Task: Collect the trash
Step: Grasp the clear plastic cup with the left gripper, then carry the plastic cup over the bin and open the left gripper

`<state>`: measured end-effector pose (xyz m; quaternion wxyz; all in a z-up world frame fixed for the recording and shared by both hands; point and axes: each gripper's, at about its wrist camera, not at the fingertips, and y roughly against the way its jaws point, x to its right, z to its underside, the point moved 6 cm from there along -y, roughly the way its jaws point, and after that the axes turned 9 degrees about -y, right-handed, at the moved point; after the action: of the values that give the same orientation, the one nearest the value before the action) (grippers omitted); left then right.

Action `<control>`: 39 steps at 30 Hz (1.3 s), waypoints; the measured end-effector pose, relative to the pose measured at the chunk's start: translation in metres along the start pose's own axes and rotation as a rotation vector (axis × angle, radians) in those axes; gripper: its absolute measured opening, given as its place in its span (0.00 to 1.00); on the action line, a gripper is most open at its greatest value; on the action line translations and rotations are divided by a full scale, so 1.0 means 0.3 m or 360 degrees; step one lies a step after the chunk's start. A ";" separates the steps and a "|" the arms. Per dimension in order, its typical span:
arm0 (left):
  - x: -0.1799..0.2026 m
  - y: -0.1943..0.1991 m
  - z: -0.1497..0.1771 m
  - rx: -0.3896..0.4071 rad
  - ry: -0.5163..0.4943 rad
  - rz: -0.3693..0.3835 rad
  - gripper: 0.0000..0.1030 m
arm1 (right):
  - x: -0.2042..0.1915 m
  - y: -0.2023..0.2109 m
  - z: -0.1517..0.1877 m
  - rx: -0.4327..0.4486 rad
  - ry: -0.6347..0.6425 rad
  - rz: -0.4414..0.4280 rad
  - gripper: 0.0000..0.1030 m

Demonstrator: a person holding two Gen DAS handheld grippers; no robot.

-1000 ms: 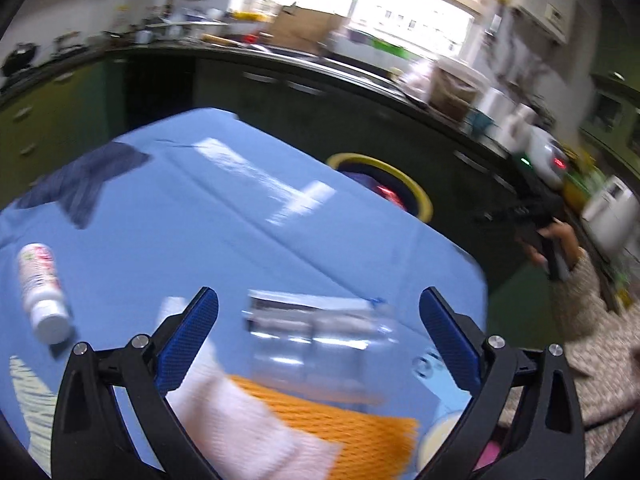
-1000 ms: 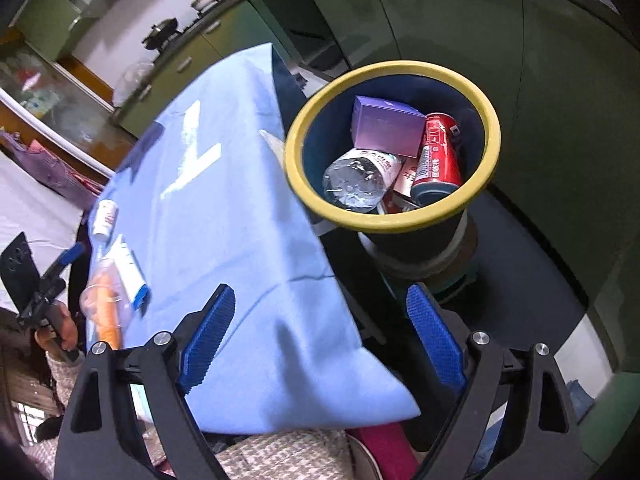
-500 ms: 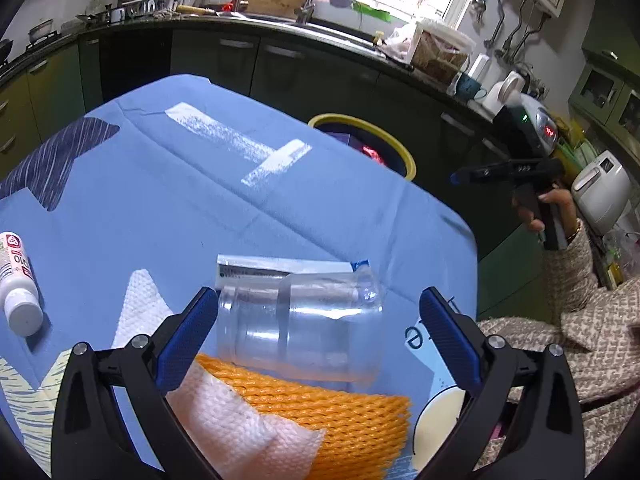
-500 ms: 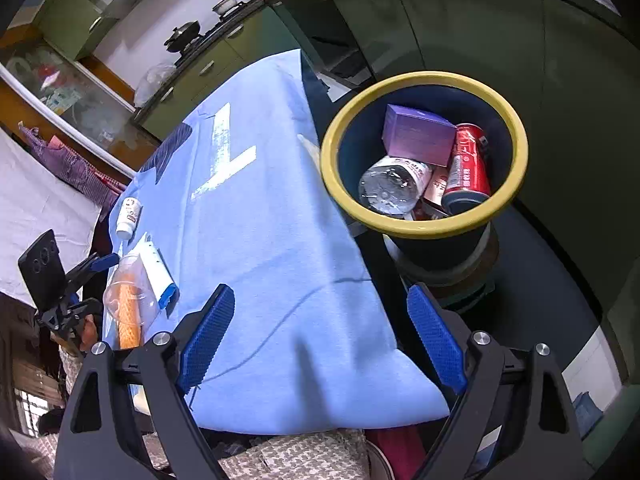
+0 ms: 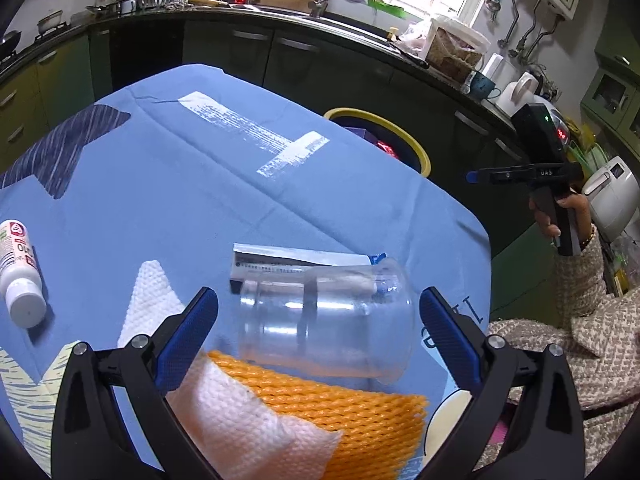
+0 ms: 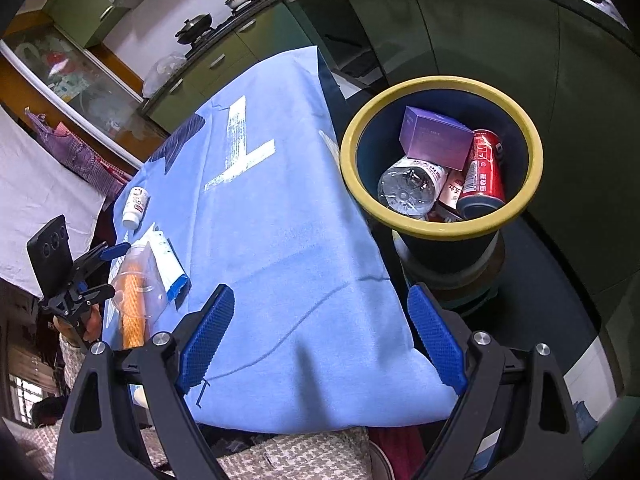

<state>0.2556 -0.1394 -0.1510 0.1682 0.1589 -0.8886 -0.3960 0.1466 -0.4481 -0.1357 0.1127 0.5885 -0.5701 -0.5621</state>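
Clear plastic cup (image 5: 326,322) now lies framed between the wide-open left tool (image 5: 318,312) on the table (image 5: 168,184), ready to grab, while the right tool (image 6: 320,328), wide and empty, waits near the bin (image 6: 440,228).

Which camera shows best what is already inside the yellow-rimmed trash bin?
The right wrist view: it looks down into the yellow-rimmed trash bin, showing a purple box, red can and clear bottle. The left wrist view catches only its far rim behind the table.

Clear plastic cup (image 5: 326,326) now larger between the left claw (image 5: 318,316) blades, bin (image 6: 440,224) shifted rightward in right view
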 end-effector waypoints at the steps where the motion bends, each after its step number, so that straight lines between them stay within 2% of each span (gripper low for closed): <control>1: 0.005 -0.004 0.000 -0.0006 -0.0010 0.0002 0.93 | 0.000 0.000 -0.001 -0.0001 0.0000 -0.0002 0.85; 9: 0.034 -0.039 0.009 -0.0049 -0.0031 0.0039 0.92 | 0.004 -0.001 0.001 -0.0008 -0.0002 0.0000 0.85; 11: 0.036 -0.044 0.012 -0.0058 -0.0028 0.0053 0.78 | 0.003 0.000 0.001 -0.0007 -0.0002 0.0000 0.85; 18: 0.046 -0.026 0.006 -0.0044 -0.0057 -0.0002 0.77 | -0.002 0.000 0.004 -0.0011 0.0004 -0.0005 0.85; 26: 0.067 0.055 -0.032 -0.0017 -0.0089 -0.0059 0.77 | 0.004 0.006 0.002 0.0001 0.0002 -0.0019 0.85; 29: 0.112 0.079 -0.090 -0.0004 -0.0135 -0.0034 0.77 | 0.010 0.018 0.000 0.0016 0.0002 -0.0024 0.85; 32: 0.172 0.071 -0.193 -0.0017 -0.0187 0.0011 0.77 | 0.015 0.033 0.003 0.0034 0.0011 -0.0027 0.85; 39: 0.329 -0.107 -0.521 -0.0099 -0.0305 0.0132 0.77 | 0.085 0.099 0.001 0.0130 0.0011 0.0002 0.85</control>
<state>0.2386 -0.3025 -0.0597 0.1037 0.0781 -0.8938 -0.4293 0.1230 -0.4781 -0.1264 0.0910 0.5942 -0.5927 -0.5361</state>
